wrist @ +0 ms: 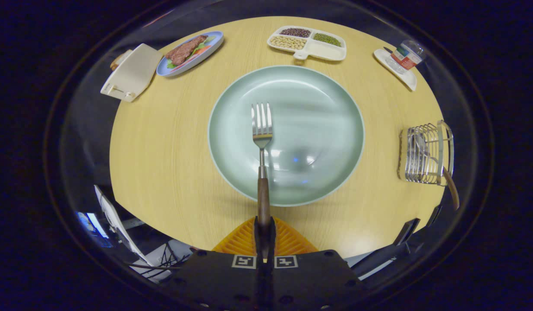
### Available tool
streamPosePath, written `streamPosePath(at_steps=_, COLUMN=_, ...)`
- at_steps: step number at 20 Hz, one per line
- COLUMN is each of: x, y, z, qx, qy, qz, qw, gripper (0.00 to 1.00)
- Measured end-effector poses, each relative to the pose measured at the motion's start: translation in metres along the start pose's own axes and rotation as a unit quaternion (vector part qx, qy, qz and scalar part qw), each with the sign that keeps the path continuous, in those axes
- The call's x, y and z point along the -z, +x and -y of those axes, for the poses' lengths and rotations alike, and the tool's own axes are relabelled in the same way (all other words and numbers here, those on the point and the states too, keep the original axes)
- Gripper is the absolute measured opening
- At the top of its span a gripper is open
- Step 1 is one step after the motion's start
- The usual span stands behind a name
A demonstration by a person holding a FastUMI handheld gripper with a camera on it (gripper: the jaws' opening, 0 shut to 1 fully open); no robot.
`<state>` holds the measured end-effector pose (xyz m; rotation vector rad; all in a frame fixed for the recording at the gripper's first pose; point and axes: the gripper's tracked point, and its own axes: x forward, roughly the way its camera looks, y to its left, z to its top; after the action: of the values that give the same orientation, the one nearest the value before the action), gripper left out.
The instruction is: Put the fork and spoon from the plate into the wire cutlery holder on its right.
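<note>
Round wooden table (162, 151) under dim booth light, pale green plate (326, 129) sitting at centre. Gripper (264, 235) clenching the fork (262, 129) by its brown handle, both fingers pressing on it, tines pointing away and hanging over the plate's middle. Appearing lifted clear of the plate, though contact hard to rule out. Spoon (439, 166) already lying in the wire cutlery holder (426, 153) to the plate's right, brown handle sticking out toward the table edge. Beyond the plate: divided dish of beans (307, 43), plate of meat (190, 52) to its far left, toaster-like box (132, 71) beside that, small bottle on a white tray (404, 56) to its far right.

Judging the step: carrying the fork across. Keeping the grip firm near the handle's end, swinging right of the plate, tilting tines down over the holder's open top, steering clear of the spoon handle before letting go.
</note>
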<state>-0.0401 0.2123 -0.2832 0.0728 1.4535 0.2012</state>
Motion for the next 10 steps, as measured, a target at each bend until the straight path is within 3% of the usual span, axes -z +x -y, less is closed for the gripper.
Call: streamPosePath(at_steps=10, x=0.005, y=-0.06, z=0.02, qx=-0.054, qy=0.039, qz=-0.009, qw=0.998, gripper=0.01)
